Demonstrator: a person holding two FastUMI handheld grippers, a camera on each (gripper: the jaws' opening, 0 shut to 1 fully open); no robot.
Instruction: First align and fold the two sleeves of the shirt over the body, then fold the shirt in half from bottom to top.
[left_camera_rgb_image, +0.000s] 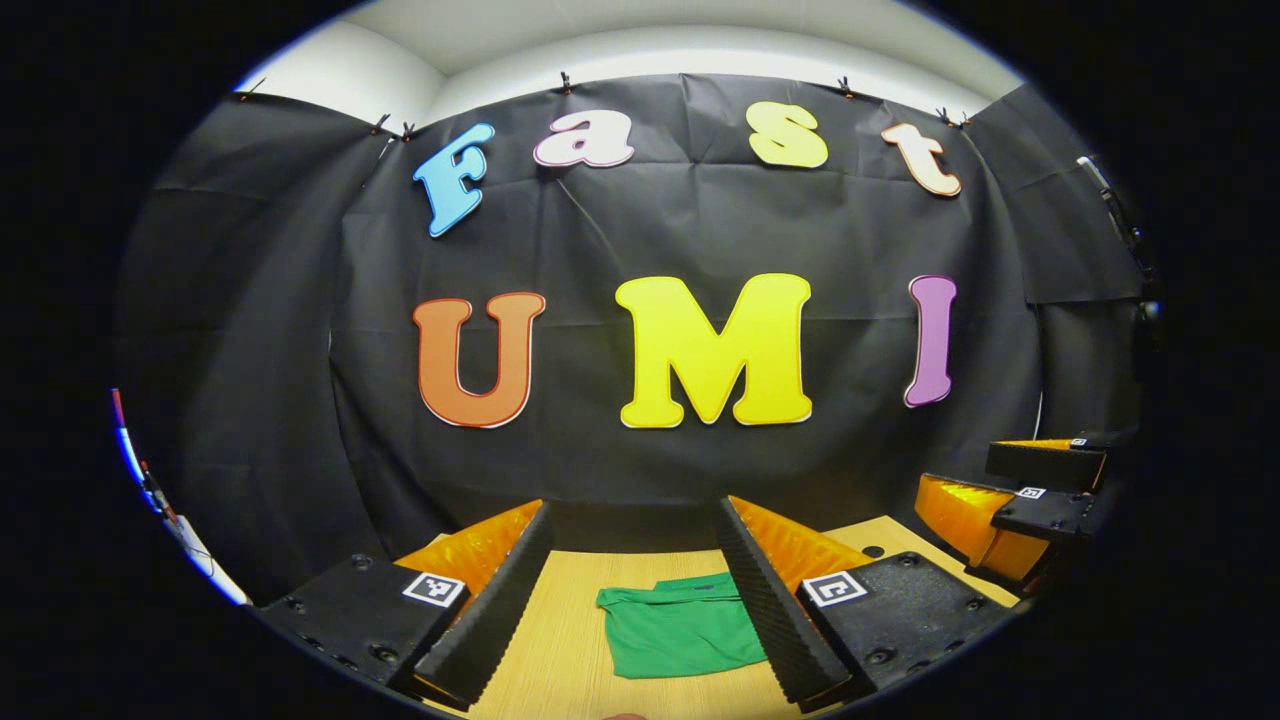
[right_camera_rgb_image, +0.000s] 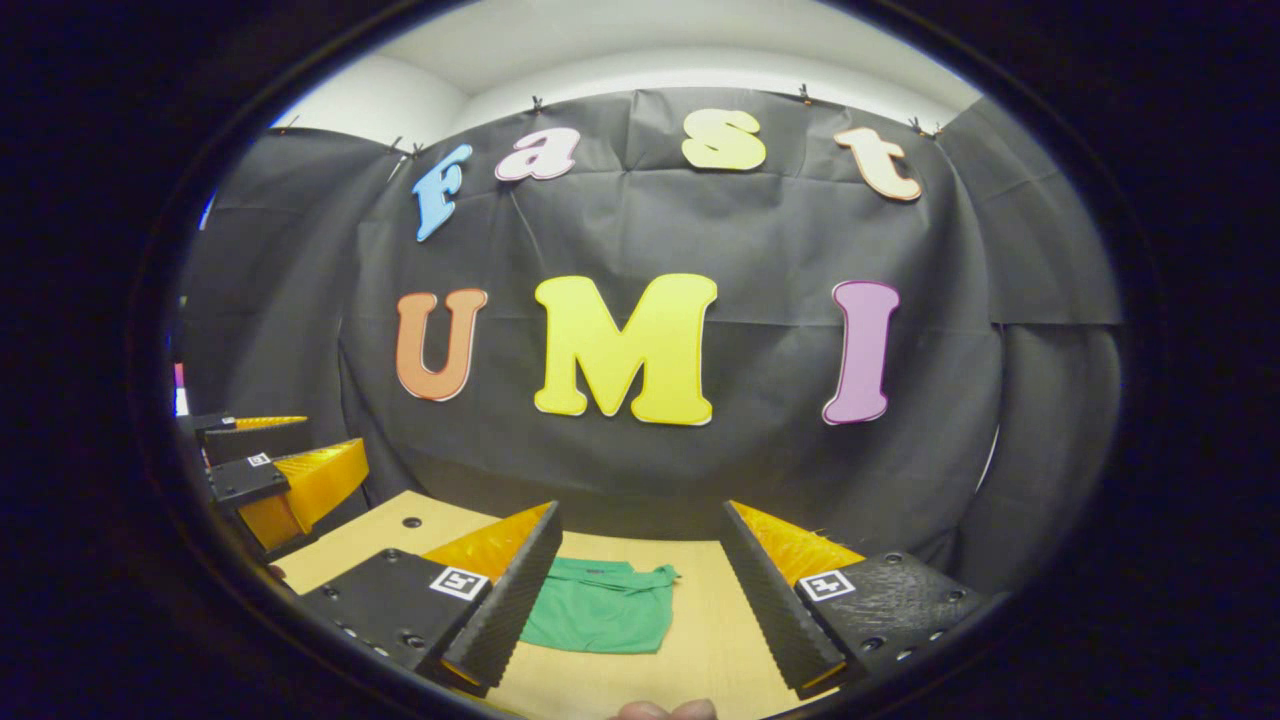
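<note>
A green shirt (left_camera_rgb_image: 680, 628) lies folded into a compact rectangle on the wooden table (left_camera_rgb_image: 560, 660), its collar end toward the far wall. In the left gripper view my left gripper (left_camera_rgb_image: 635, 525) hovers open above the table, its fingers framing the shirt with nothing between them. The right gripper (left_camera_rgb_image: 1020, 490) shows farther off at the right edge there. In the right gripper view the same shirt (right_camera_rgb_image: 600, 605) sits low between the fingers of my right gripper (right_camera_rgb_image: 640, 520), which is open and well above it. The left gripper (right_camera_rgb_image: 270, 465) appears at the left.
The table (right_camera_rgb_image: 700, 640) runs back to the black cloth wall. A small dark hole (right_camera_rgb_image: 411, 521) marks the tabletop near its far left corner. Part of a hand (right_camera_rgb_image: 665, 710) shows at the bottom edge of the right gripper view.
</note>
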